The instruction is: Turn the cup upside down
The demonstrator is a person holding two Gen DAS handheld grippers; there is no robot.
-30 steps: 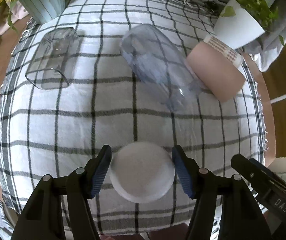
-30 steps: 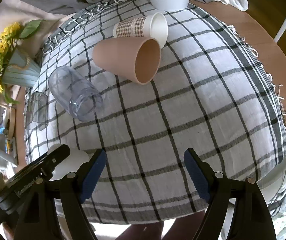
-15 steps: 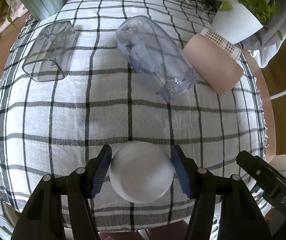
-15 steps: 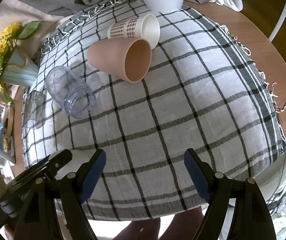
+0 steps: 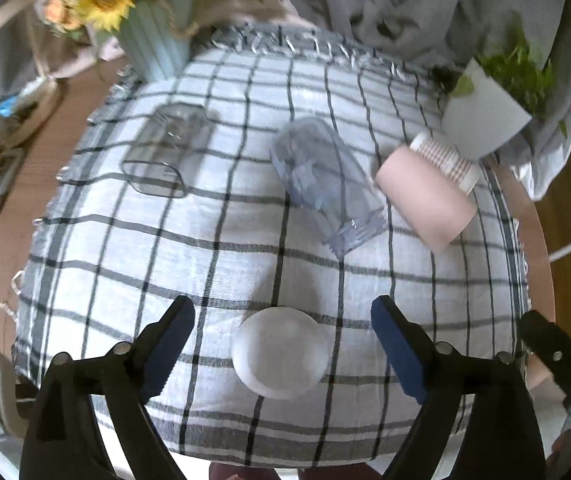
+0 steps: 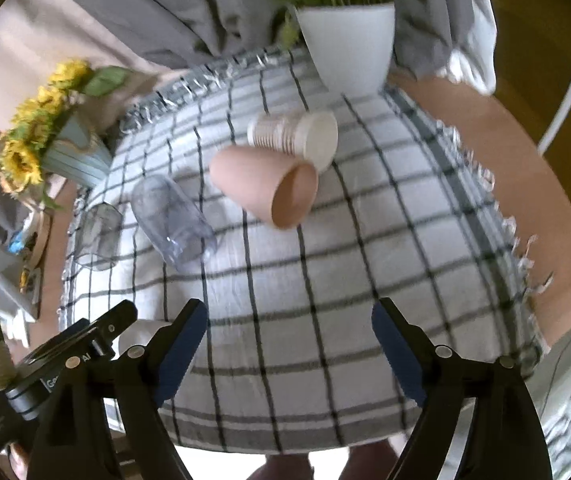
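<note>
A white cup stands upside down on the checked cloth near the front edge; a sliver of it shows in the right wrist view. My left gripper is open, its fingers well apart on either side of the cup and not touching it. My right gripper is open and empty above the cloth to the right. Several other cups lie on their sides: a pink cup, a patterned paper cup, a clear bluish jar and a clear square glass.
A sunflower vase stands at the back left and a white plant pot at the back right. The cloth covers a round wooden table. Grey fabric lies behind.
My left gripper has opened and let go of the white cup, which now stands upside down on the cloth. Both grippers have pulled back and tilted up.
</note>
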